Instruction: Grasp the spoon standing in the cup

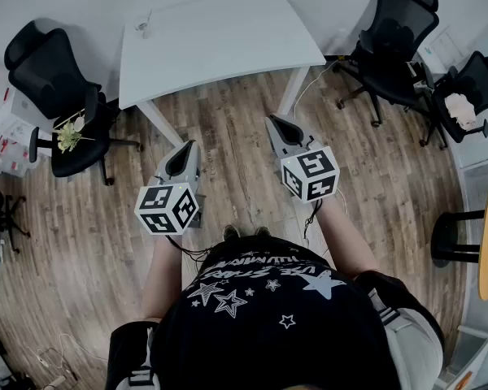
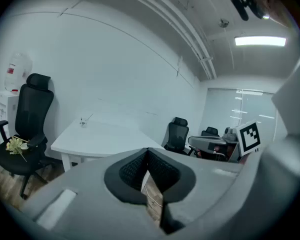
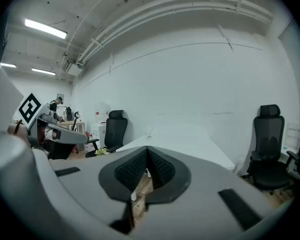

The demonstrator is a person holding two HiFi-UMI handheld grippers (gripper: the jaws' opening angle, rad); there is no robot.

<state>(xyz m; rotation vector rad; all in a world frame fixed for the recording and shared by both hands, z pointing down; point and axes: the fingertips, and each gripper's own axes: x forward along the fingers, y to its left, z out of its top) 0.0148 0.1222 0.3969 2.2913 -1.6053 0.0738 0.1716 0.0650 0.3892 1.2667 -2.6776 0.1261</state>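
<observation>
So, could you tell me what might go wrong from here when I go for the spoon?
1. Left gripper and right gripper both have jaws together; arriving shut would likely knock the spoon or tip the cup.
2. The cup sits far off, near the far left corner of the table; a misjudged reach might push it over the edge.

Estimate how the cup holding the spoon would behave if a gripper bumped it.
The cup looks small and clear, so it is probably light and easy to slide or tip on the smooth white table. The spoon leans out past its rim, likely making it top-heavy.
</observation>
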